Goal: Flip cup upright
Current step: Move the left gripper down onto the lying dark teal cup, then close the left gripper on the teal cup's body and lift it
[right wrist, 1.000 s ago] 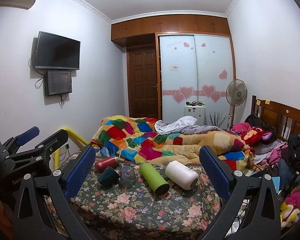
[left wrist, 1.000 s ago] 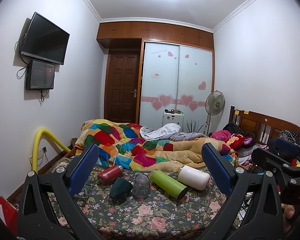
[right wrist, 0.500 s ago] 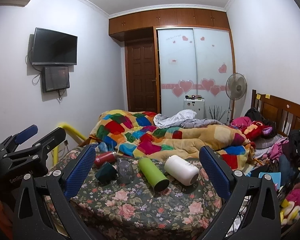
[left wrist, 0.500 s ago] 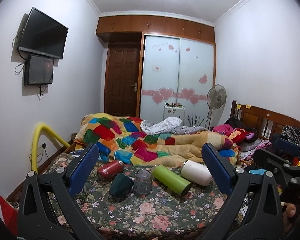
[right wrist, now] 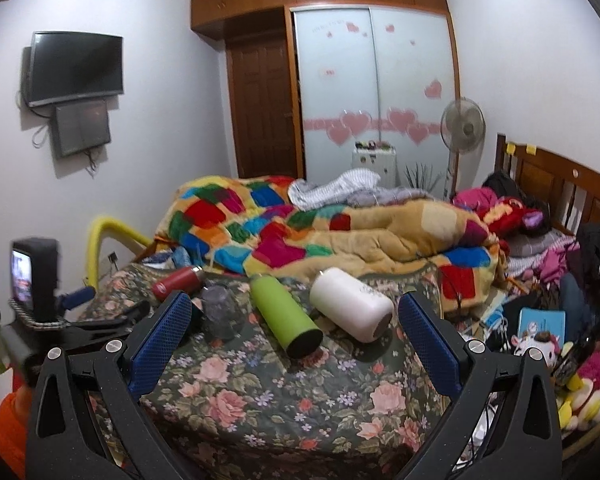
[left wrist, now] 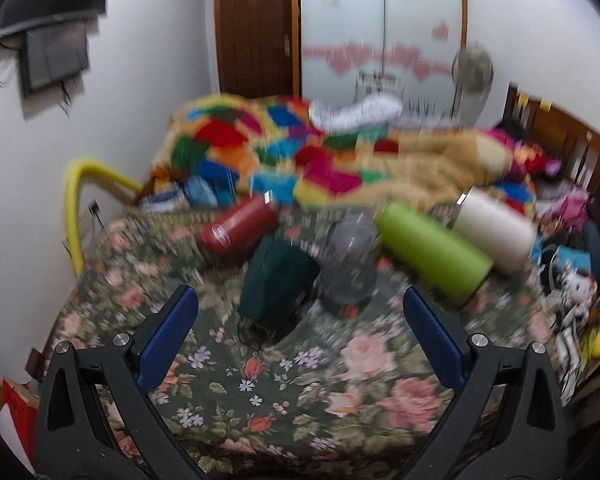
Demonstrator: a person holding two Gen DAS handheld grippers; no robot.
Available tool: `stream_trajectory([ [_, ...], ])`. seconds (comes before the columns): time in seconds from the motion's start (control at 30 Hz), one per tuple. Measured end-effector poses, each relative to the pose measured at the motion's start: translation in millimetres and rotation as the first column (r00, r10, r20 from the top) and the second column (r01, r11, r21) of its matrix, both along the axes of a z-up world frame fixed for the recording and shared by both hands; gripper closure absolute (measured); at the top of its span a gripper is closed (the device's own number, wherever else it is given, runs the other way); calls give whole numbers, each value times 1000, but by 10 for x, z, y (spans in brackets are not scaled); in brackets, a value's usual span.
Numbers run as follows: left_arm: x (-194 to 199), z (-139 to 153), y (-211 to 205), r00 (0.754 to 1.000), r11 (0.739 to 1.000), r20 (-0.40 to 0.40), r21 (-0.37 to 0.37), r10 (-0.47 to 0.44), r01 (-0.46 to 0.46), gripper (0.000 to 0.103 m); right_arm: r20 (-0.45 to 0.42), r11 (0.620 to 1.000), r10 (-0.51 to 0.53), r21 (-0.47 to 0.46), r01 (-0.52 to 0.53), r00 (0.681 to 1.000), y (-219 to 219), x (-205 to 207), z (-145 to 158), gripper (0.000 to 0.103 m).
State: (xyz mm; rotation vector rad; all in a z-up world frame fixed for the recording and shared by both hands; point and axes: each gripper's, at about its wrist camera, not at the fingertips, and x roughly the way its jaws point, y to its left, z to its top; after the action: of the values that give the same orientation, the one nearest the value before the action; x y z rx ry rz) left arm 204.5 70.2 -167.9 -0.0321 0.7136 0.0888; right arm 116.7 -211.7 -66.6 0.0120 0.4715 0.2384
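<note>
Motion blur smears the left view; the dark green cup (left wrist: pixel 274 280) lies tipped on the floral tablecloth (left wrist: pixel 300 368), mostly hidden in the right view; left gripper (left wrist: pixel 300 300) and right gripper (right wrist: pixel 294 316) gape wide, holding nothing.

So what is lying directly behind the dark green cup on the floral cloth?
Behind the dark green cup lies a red metal bottle on its side, cap end toward the patchwork quilt. The cup hides the bottle's near edge, so whether they touch cannot be told.
</note>
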Motion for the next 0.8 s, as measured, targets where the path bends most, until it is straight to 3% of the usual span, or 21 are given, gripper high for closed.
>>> stream_trajectory([
  [0.17, 480, -539, 241, 992, 1000, -125, -6, -4, 3, 1, -63, 1000, -23, -20, 22, 998, 2, 210, -159, 0],
  [0.4, 864, -961, 344, 971, 998, -234, 5, -55, 58, 17, -121, 999, -18, -34, 14, 992, 44, 441, -311, 0],
  [0.57, 1004, -1093, 328, 966, 994, -235, -3, -106, 108, 21, -144, 999, -15, -50, 8, 989, 112, 562, -391, 0],
  [0.8, 1065, -1129, 359, 972, 996, -216, -15, -93, 92, 29, -158, 998, -13, -66, 2, 987, 180, 610, -428, 0],
])
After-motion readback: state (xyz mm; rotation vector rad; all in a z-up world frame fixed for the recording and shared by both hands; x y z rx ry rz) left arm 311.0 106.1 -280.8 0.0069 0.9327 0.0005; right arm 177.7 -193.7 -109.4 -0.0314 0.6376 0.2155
